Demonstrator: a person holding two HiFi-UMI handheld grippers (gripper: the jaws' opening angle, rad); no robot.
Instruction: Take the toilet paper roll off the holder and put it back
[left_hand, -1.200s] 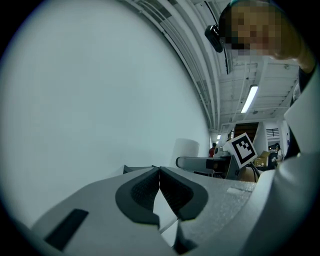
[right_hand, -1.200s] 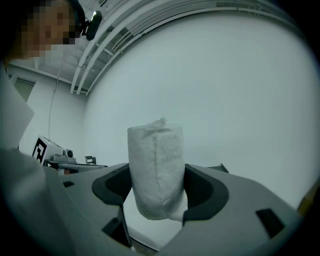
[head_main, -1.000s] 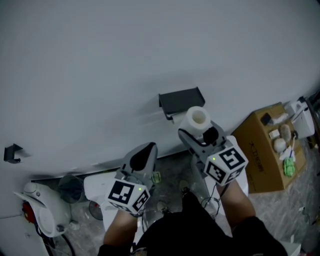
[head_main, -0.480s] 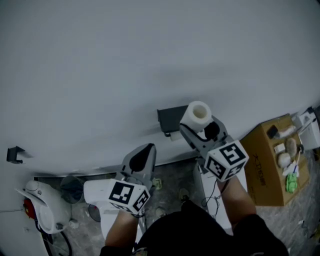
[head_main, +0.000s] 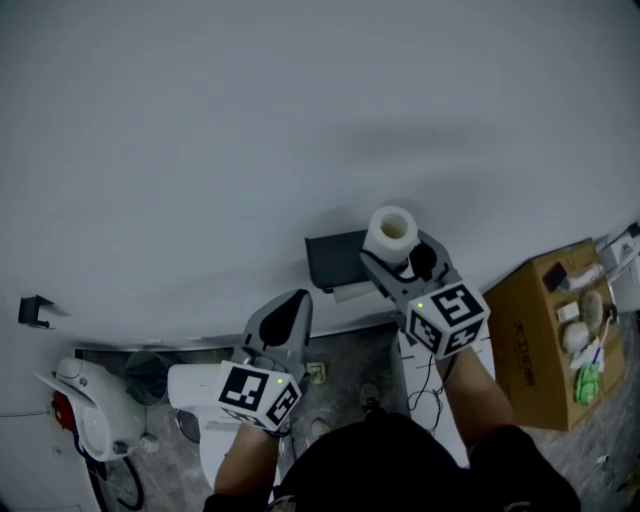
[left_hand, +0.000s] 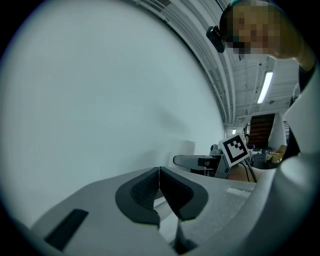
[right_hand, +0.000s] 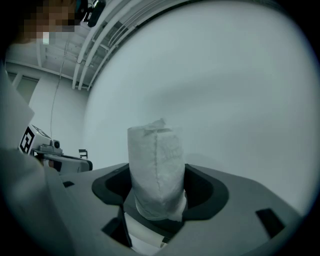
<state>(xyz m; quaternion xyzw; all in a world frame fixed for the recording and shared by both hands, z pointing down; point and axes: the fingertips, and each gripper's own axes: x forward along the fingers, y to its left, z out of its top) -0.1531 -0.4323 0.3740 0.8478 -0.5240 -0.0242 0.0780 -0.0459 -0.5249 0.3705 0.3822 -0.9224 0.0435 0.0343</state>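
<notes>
The white toilet paper roll (head_main: 390, 233) stands upright with its hollow core facing up, and my right gripper (head_main: 396, 260) is shut on it. In the right gripper view the roll (right_hand: 156, 165) fills the gap between the dark pads (right_hand: 202, 192), with the white wall close behind. The black holder (head_main: 335, 258) is fixed to the wall just left of and below the roll; it carries no roll. My left gripper (head_main: 285, 318) is lower left, shut and holding nothing. Its pads (left_hand: 172, 192) meet in the left gripper view.
A white wall fills the upper part of the head view. An open cardboard box (head_main: 535, 345) with small items stands at the right. A white appliance (head_main: 85, 420) sits at the lower left, below a small black bracket (head_main: 30, 308) on the wall.
My right gripper has carried the roll forward toward the wall, from below and right of the holder to above its right end. The left gripper has moved forward alongside, still shut.
</notes>
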